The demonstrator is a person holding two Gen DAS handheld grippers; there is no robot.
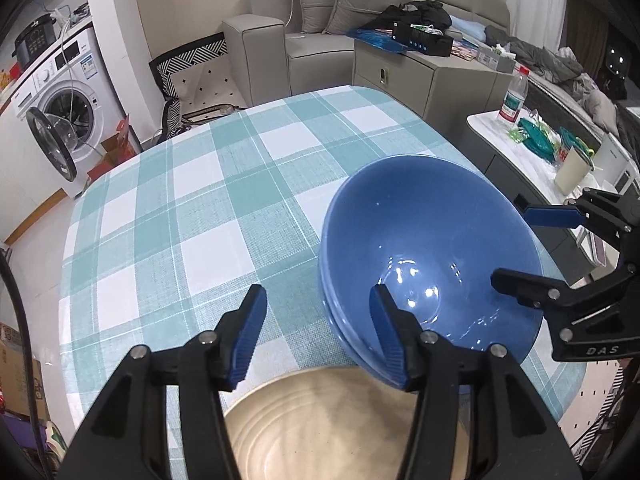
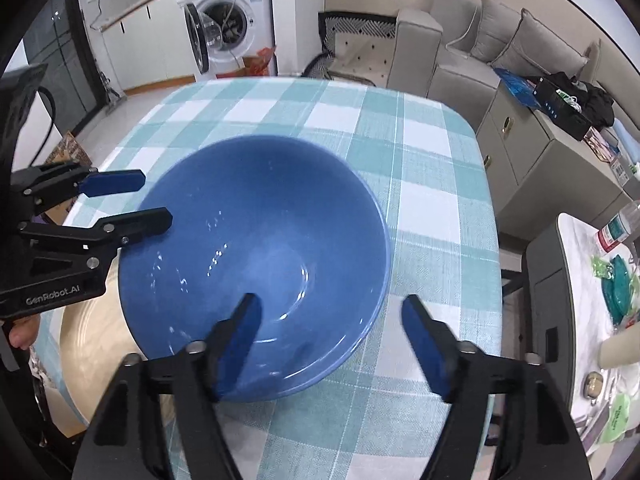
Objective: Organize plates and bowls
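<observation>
Two nested blue bowls sit on the checked tablecloth. Their near side overlaps a beige plate; whether they rest on it I cannot tell. My left gripper is open across the bowls' left rim, with one blue pad inside and the other outside, and neither presses on it. My right gripper is open across the opposite rim in the same way. Each gripper also shows in the other's view, the right gripper and the left gripper, both with jaws apart.
The table's rounded far edge faces a grey sofa and a low cabinet. To the right, a side table carries a water bottle, a cup and green packets. A washing machine stands with its door open.
</observation>
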